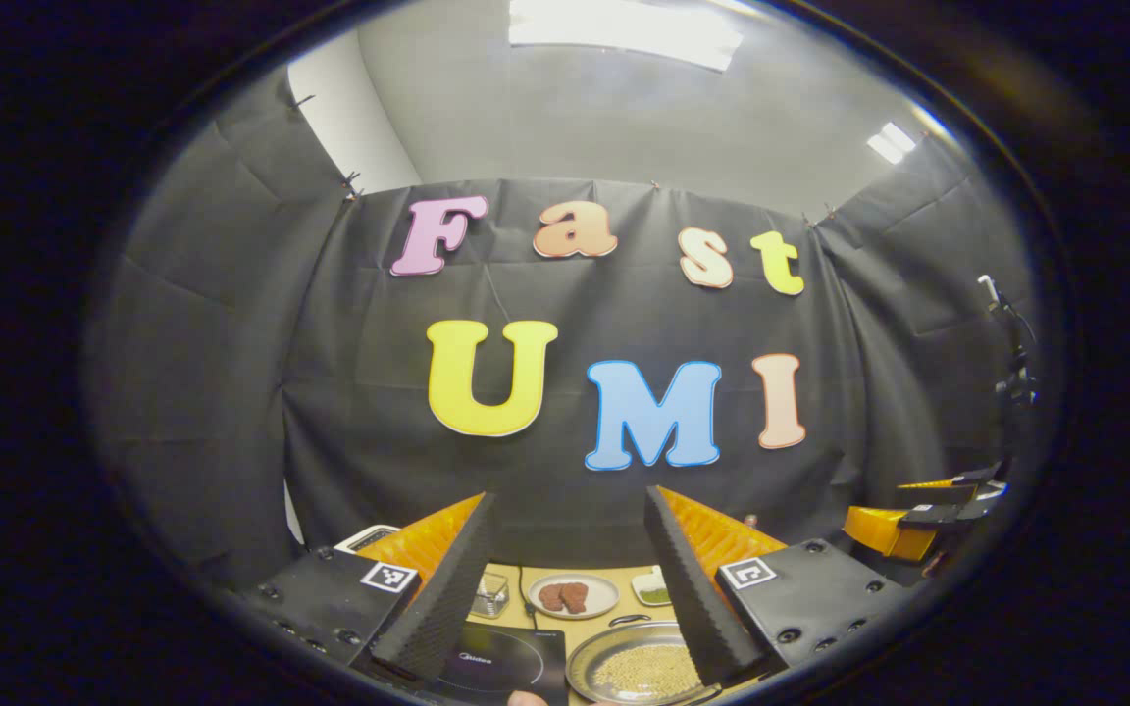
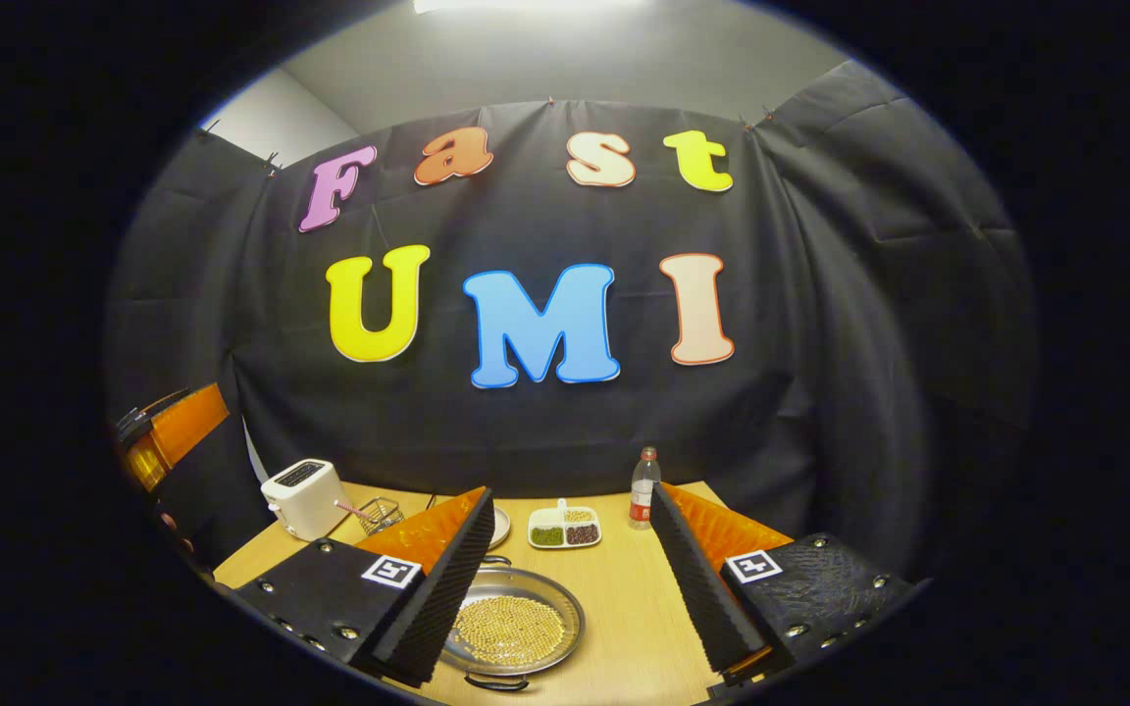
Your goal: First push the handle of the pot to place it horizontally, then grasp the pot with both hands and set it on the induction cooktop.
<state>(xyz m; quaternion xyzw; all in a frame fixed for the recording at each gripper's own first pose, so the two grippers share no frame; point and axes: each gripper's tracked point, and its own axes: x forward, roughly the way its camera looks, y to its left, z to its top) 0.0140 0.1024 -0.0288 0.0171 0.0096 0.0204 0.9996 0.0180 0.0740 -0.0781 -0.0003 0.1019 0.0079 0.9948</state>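
Left gripper view: we see the left tool (image 1: 565,579) held above the worktop (image 1: 624,583), its fingers spread apart and gripping nothing. Between them lie the induction cooktop (image 1: 501,665) at 7 o'clock and the pot (image 1: 639,667) of pale grains at 5 o'clock — side by side, the pot off the cooktop. Beyond them sits a plate (image 1: 573,595) of reddish pieces.

Right gripper view: we see the right tool (image 2: 570,579), likewise spread apart and empty. The pot (image 2: 516,623) rests on the worktop at 7 o'clock — its near handle (image 2: 496,680) at the rim. Farther off stand a toaster (image 2: 302,498), a divided dish (image 2: 565,529) and a bottle (image 2: 642,488).
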